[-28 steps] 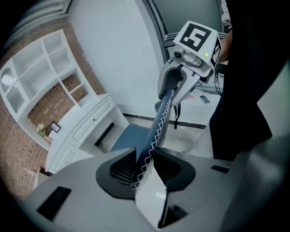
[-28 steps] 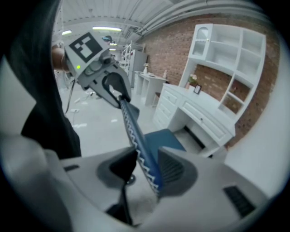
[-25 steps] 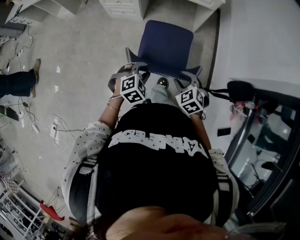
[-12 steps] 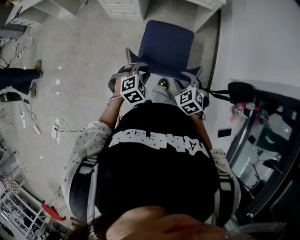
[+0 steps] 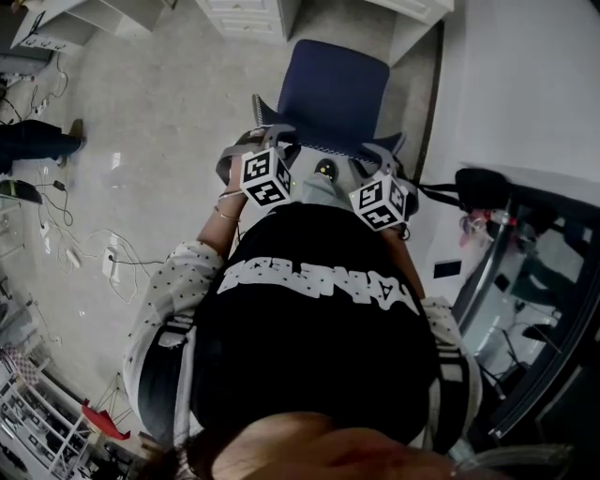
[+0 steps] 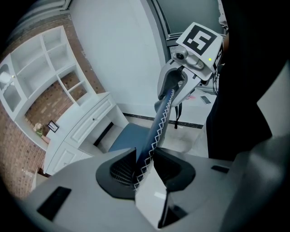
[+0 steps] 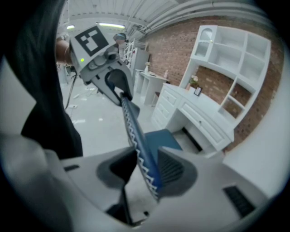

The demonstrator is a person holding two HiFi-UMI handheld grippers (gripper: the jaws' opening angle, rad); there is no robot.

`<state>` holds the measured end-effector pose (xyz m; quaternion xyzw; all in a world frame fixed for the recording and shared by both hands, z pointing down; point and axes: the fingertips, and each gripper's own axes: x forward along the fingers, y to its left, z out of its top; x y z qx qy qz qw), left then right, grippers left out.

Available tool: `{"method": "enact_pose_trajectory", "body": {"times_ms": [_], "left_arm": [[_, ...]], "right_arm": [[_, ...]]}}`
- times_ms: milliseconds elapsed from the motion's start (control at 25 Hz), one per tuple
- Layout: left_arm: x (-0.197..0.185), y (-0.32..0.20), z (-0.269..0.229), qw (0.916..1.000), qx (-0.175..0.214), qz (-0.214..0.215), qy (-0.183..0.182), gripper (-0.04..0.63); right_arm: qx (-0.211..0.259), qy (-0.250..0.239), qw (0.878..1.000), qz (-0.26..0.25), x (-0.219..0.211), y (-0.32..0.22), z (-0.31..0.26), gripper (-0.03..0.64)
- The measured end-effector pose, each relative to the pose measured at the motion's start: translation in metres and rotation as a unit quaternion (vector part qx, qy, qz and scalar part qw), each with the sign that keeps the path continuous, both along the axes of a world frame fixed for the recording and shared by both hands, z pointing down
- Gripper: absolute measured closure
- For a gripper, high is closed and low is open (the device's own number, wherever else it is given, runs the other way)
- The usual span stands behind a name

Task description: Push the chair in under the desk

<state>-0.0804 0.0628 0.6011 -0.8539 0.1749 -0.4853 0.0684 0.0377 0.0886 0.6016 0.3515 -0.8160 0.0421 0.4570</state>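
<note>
The chair has a blue seat and a thin blue backrest with white zigzag stitching. In the head view my left gripper and right gripper sit on the two ends of the backrest's top edge. The left gripper view shows the backrest edge running between the jaws of my left gripper, pressed by both pads, with the right gripper on its far end. In the right gripper view my right gripper is shut on the same edge. The white desk stands beyond the seat.
White desk cabinets flank a gap ahead of the chair. A white tabletop and black gear lie to the right. Cables trail on the floor at the left, where a person's leg shows.
Both grippers and the chair stay almost where they were. The person's leg and shoe at the far left have moved up and away.
</note>
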Motion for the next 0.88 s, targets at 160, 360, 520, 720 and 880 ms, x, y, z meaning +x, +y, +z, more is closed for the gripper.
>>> {"method": "enact_pose_trajectory", "body": {"times_ms": [160,360,520,720,880], "left_arm": [[0.001,-0.003,0.000,1.0000,-0.002,0.001,0.000,0.448],[0.003,-0.005,-0.001,1.0000,-0.004,0.002,0.006,0.448],[0.004,-0.006,0.001,0.9999,-0.006,0.002,0.009,0.448],[0.004,-0.008,0.000,0.9999,-0.003,0.001,0.010,0.448],[0.006,-0.010,0.001,0.9999,-0.002,0.000,0.010,0.448]], "right_arm": [[-0.001,0.004,1.000,-0.001,0.001,-0.003,0.000,0.454],[-0.005,0.008,1.000,0.000,0.003,-0.006,0.000,0.454],[-0.007,0.013,1.000,0.001,0.003,-0.007,0.002,0.454],[-0.009,0.017,1.000,0.000,0.004,-0.009,0.002,0.454],[-0.008,0.019,1.000,-0.001,0.006,-0.011,0.003,0.454]]}}
